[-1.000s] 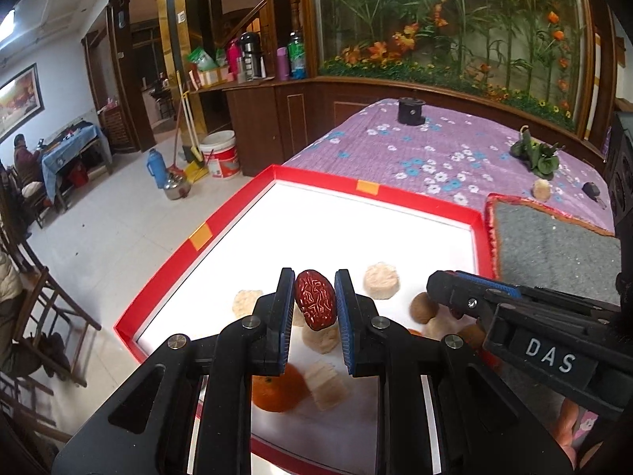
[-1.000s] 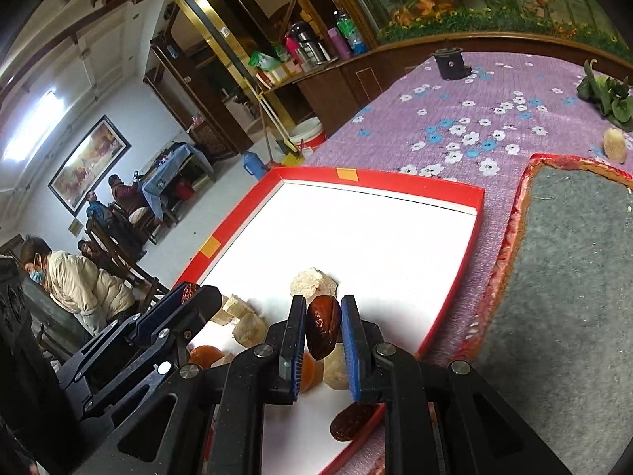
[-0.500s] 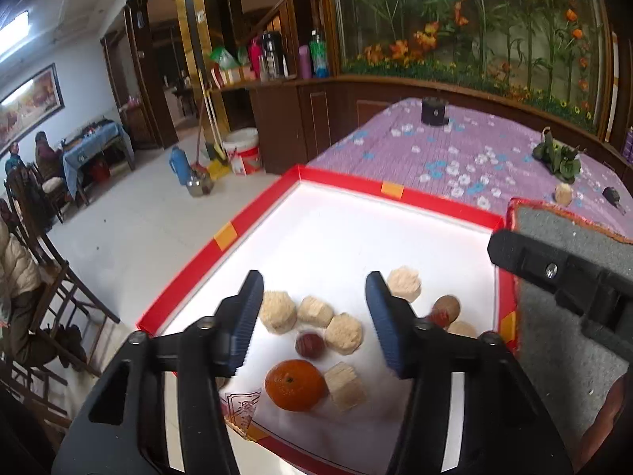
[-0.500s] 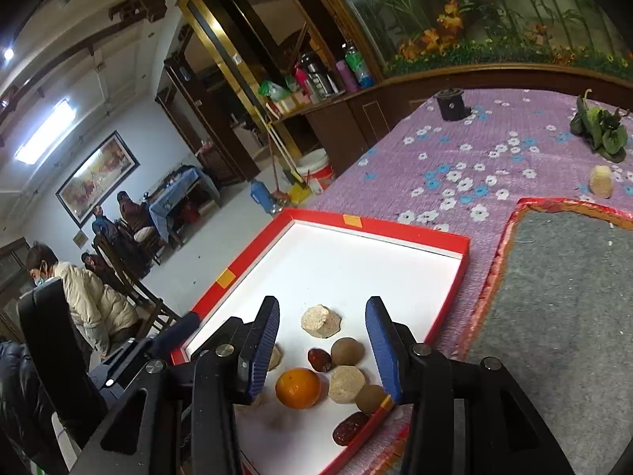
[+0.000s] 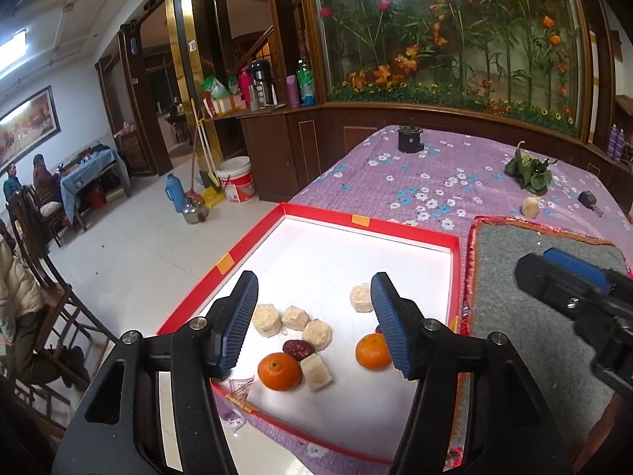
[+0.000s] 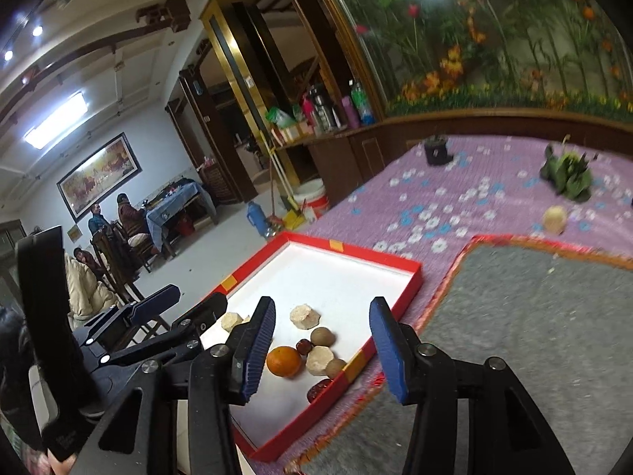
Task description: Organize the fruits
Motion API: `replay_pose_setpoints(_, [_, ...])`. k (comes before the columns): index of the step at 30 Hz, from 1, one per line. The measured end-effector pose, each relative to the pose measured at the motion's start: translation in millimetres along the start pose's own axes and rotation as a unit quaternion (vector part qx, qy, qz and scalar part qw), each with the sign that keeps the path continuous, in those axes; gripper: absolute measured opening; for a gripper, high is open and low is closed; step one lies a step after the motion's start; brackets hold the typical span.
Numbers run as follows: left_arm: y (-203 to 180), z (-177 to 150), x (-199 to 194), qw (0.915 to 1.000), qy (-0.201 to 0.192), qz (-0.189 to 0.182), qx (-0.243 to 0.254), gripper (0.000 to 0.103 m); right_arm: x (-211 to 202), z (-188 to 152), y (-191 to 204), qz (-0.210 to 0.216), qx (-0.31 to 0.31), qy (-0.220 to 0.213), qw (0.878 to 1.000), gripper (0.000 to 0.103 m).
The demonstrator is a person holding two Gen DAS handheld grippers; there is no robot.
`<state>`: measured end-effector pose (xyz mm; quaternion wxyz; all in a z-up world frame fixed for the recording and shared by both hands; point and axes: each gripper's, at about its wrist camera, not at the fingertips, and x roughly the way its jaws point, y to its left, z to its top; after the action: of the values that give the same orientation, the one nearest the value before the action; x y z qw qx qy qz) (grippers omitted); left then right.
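The left gripper (image 5: 314,320) hangs above the near end of the red-rimmed tray (image 5: 399,226), its jaws about half open and just widened, with nothing between the pads. The red date (image 5: 297,349) lies on the white tray floor below the gap, clear of both fingers (image 5: 238,326). The right gripper (image 6: 322,350) stands likewise, jaws partly open and just parted, empty; it hangs over the tray's near right edge, where the tray meets the grey mat (image 6: 534,316). A second date (image 6: 319,388) lies in the tray's near right corner, beyond the right gripper's pads and touching neither.

From the left wrist view, the tray's near end holds two oranges: one (image 5: 279,371) toward the near left edge, the other (image 5: 372,350) just beside the left gripper's right finger. Five pale cake-like blocks (image 5: 316,334) lie around the date. The right wrist view shows two brown round fruits (image 6: 323,335) by the right rim and at least three dates in all. All this sits on the purple flowered tablecloth (image 5: 415,182).
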<state>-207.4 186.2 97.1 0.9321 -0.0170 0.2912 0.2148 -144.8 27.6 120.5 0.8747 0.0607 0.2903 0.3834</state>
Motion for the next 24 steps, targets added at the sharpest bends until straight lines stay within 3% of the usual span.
replay_pose_setpoints(2, [0, 0, -8, 1.0, -0.004, 0.005, 0.002, 0.075, -10, 0, 2, -0.002, -0.006, -0.008, 1.0, 0.049])
replay_pose_setpoints(5, [0, -1, -20, 0.9997, -0.021, 0.011, 0.002, 0.08, -19, -2, 4, -0.001, -0.013, -0.014, 1.0, 0.049])
replay_pose_setpoints(9, [3, 0, -33, 0.9993, -0.033, 0.017, -0.001, 0.08, -21, -3, 11, 0.002, -0.026, -0.014, 1.0, 0.049])
replay_pose_setpoints(18, [13, -1, -39, 0.9996, -0.019, 0.008, -0.02, 0.08, -23, -5, 20, 0.009, -0.04, -0.014, 0.999, 0.049])
replay_pose_setpoints(24, [16, -3, -43, 0.9994, -0.02, 0.022, -0.018, 0.08, -22, -5, 24, 0.011, -0.038, -0.011, 0.999, 0.049])
